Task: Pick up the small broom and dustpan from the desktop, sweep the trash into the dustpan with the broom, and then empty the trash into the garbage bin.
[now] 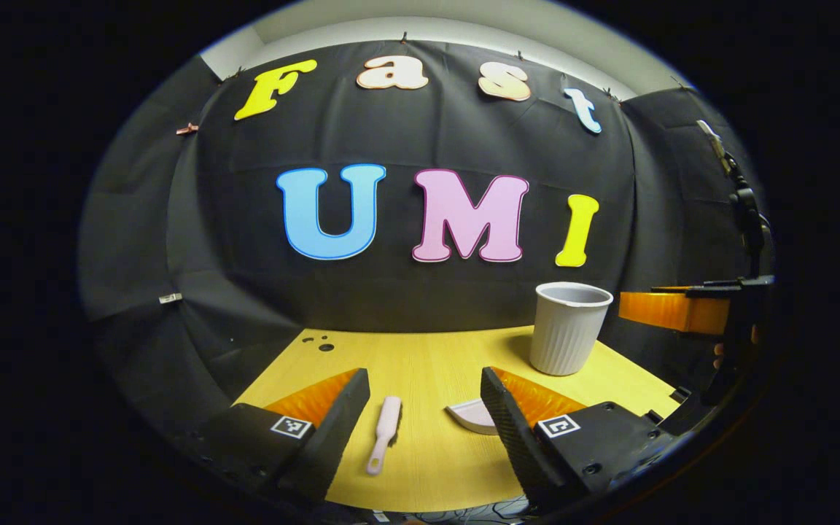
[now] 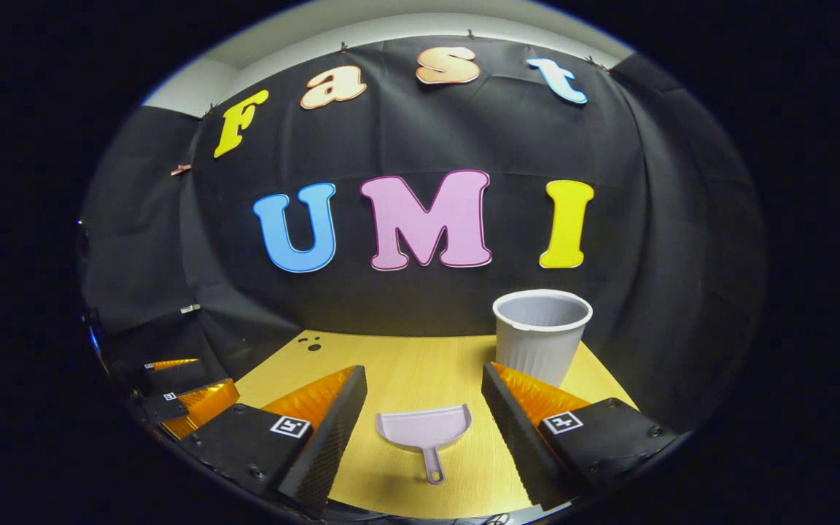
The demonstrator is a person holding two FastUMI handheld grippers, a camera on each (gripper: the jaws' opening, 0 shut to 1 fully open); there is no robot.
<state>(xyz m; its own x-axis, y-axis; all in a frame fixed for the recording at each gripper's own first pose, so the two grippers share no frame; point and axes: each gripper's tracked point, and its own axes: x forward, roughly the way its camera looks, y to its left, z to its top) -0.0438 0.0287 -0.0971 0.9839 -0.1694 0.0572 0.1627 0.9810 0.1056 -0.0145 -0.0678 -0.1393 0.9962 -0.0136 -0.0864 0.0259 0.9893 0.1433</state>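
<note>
A small pink broom (image 1: 383, 432) lies on the yellow desktop (image 1: 420, 357), between and beyond the fingers of my left gripper (image 1: 426, 412), which is open and empty. Part of the pale pink dustpan (image 1: 472, 415) pokes out beside the left gripper's right finger. In the right gripper view the dustpan (image 2: 426, 432) lies flat with its handle toward me, between the wide-open fingers of my right gripper (image 2: 424, 412), apart from both. The grey ribbed garbage bin (image 2: 541, 333) stands upright at the back right of the desktop (image 2: 405, 364); the same bin (image 1: 568, 327) stands at the right in the left gripper view.
Small dark specks (image 1: 321, 343) lie near the desktop's far left corner, and these specks (image 2: 310, 343) sit at the back left in the right gripper view. The other gripper (image 1: 682, 310) hangs at the right edge of the left gripper view; its mate (image 2: 179, 397) appears low left in the right gripper view.
</note>
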